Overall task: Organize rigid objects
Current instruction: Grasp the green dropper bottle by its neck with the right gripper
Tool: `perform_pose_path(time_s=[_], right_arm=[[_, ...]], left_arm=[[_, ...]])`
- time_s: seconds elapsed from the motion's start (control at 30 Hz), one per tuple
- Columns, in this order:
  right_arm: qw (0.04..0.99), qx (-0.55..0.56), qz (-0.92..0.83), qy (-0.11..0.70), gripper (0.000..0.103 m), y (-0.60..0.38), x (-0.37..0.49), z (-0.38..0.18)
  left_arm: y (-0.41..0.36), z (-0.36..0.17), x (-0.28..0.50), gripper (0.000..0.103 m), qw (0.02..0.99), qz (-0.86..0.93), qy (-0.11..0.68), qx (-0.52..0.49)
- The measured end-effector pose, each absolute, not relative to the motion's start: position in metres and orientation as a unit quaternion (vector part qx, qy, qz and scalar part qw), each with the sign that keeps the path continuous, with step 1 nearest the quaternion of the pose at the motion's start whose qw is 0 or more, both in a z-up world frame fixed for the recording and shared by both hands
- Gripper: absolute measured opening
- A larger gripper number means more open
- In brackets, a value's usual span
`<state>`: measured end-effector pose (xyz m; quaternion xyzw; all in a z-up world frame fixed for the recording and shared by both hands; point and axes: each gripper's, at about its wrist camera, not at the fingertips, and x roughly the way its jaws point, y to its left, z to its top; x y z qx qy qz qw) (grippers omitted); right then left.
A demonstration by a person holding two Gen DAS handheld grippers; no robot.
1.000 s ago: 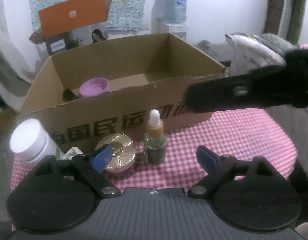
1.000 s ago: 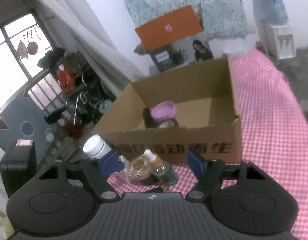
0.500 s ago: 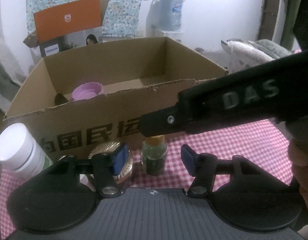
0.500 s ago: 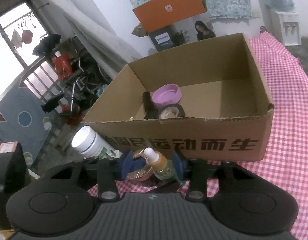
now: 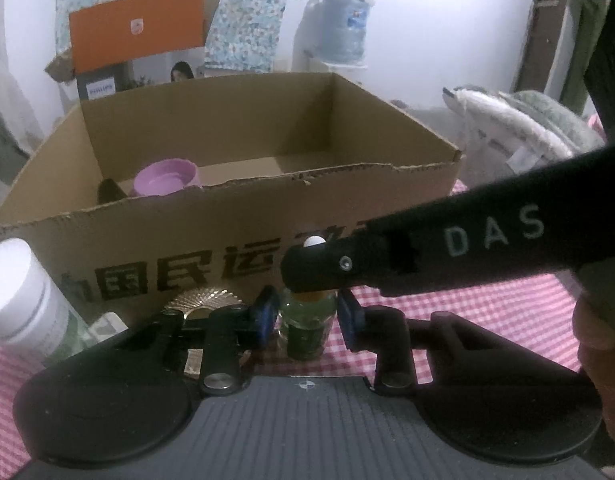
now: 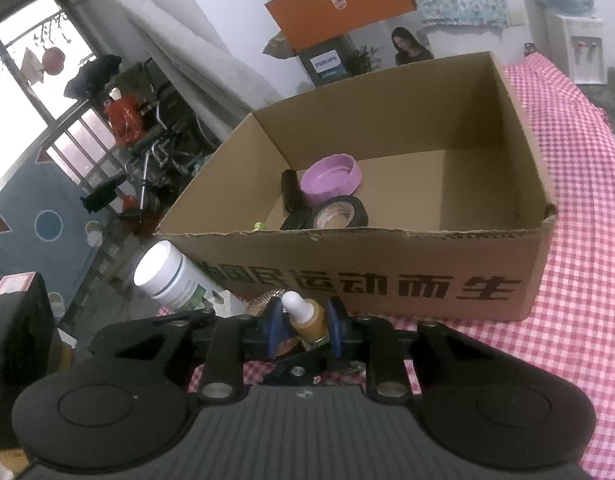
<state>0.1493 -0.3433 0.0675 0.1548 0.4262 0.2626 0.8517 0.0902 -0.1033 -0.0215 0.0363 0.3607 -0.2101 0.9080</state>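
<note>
My right gripper [image 6: 303,330] clamps the dropper bottle's [image 6: 305,318] neck; my left gripper [image 5: 307,318] brackets its body, steadying it before the box [image 6: 387,280].

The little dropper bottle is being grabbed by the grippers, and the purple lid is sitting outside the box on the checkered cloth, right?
Not quite. The purple lid lies inside the cardboard box, next to the black tape roll, as the right wrist view shows. The rest holds: the dropper bottle stands between the fingers of the right gripper and of the left gripper.
</note>
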Motion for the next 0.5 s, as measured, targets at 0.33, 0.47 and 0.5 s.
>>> perform_pose_path(time_s=[0.33,0.47,0.5], right_arm=[[0.852,0.154,0.249,0.434,0.026,-0.368,0.136,0.071],[0.853,0.152,0.247,0.435,0.026,-0.374,0.131,0.070],[0.852,0.153,0.247,0.435,0.026,-0.375,0.130,0.069]], left_arm=[[-0.123,-0.022,0.079,0.031,0.898,-0.248,0.360,0.043],[-0.130,-0.024,0.074,0.032,0.894,-0.263,0.356,0.066],[-0.131,-0.025,0.073,0.034,0.894,-0.264,0.355,0.071]])
